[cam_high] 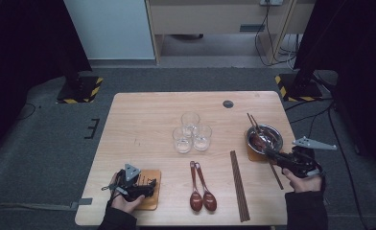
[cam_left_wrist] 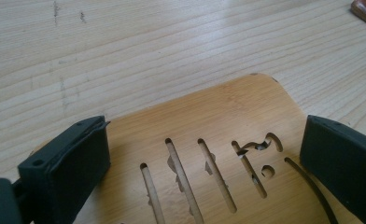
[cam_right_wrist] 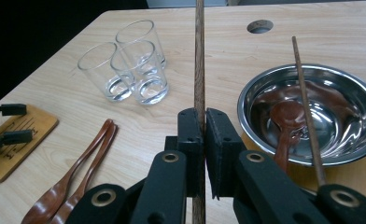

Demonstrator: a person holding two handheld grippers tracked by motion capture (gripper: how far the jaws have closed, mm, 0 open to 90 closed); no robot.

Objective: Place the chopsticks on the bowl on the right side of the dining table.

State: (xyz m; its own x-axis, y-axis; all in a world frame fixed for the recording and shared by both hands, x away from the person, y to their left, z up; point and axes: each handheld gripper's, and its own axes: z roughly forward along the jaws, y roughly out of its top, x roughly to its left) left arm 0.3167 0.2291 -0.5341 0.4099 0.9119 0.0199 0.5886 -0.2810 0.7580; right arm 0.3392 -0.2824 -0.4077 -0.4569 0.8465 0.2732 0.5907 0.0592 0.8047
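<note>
A pale wooden table [cam_high: 143, 120] stands on grey carpet; the right gripper [cam_right_wrist: 203, 122] clamps a chopstick [cam_right_wrist: 199, 56], the left gripper [cam_left_wrist: 204, 163] gapes over a bamboo coaster [cam_left_wrist: 209, 116]

Three glasses [cam_high: 192, 132] block the table's [cam_high: 138, 115] middle, spoons [cam_high: 201, 191] and chopsticks [cam_high: 239, 184] crowd the near edge, while its far left lies bare

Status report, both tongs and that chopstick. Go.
Right tongs shut on chopstick. Left tongs open over bamboo coaster. Steel bowl close right.
</note>
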